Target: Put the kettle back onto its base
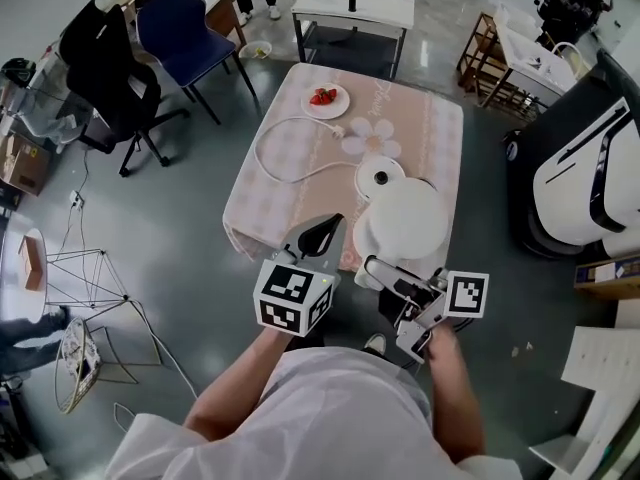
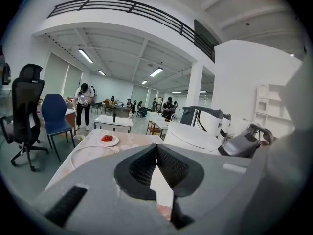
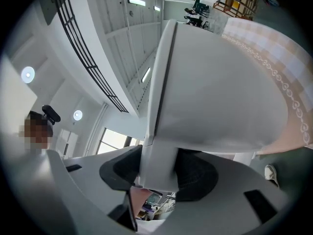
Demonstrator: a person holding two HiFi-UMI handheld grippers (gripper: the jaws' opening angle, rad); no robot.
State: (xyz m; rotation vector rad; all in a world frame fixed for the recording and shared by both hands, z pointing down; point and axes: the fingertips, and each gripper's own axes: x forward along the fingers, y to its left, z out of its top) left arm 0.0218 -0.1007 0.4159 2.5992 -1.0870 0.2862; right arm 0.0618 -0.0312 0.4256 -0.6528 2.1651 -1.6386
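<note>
While the left gripper [image 2: 157, 153] hangs at the near edge of the table [image 1: 262, 203], its jaws pressed together on nothing, the work is all on the other side. Ahead of it and to its right lies the round base [image 1: 381, 178], uncovered, with its cord [image 1: 290, 180] looping off to the left. The kettle [image 1: 408, 218] is just short of that base and overlaps its near edge. The right gripper [image 3: 159, 166] is clamped tight on the handle [image 3: 157, 141].

This looks like the carrying step. Next, the kettle needs to go a little forward and left of the right gripper, centred over the base, then down level.

A pale checked cloth covers the table, and a plate of strawberries [image 1: 325, 99] sits at its far end. Chairs [image 1: 185, 23] stand on a grey floor in a large open room.
</note>
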